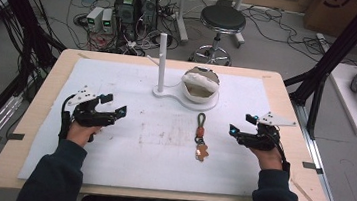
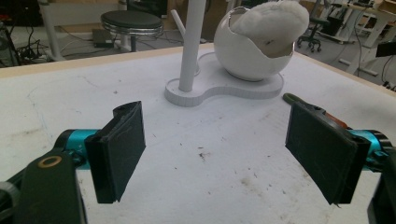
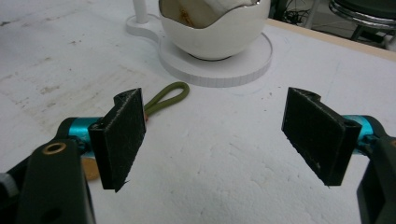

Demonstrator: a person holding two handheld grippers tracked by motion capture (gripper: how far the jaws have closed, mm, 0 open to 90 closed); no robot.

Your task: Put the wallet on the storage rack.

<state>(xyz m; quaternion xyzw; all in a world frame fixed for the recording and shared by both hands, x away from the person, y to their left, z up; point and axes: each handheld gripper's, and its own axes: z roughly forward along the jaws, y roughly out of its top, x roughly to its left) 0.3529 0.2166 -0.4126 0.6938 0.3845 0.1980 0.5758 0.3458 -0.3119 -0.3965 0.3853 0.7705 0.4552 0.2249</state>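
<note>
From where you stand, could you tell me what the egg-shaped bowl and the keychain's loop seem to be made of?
Egg-shaped bowl: likely glazed ceramic or hard plastic; smooth, glossy white shell with a jagged, shiny rim. Keychain's loop: apparently braided cord, matte olive green, bending softly on the table.

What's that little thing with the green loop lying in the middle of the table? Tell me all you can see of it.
It looks like a keychain: an olive-green cord loop at the far end, a small reddish-brown middle piece, and a flat tan charm nearest the person. It lies flat and stretched out on the white mat, just in front of the white stand's base, untouched by either hand-held gripper.
</note>
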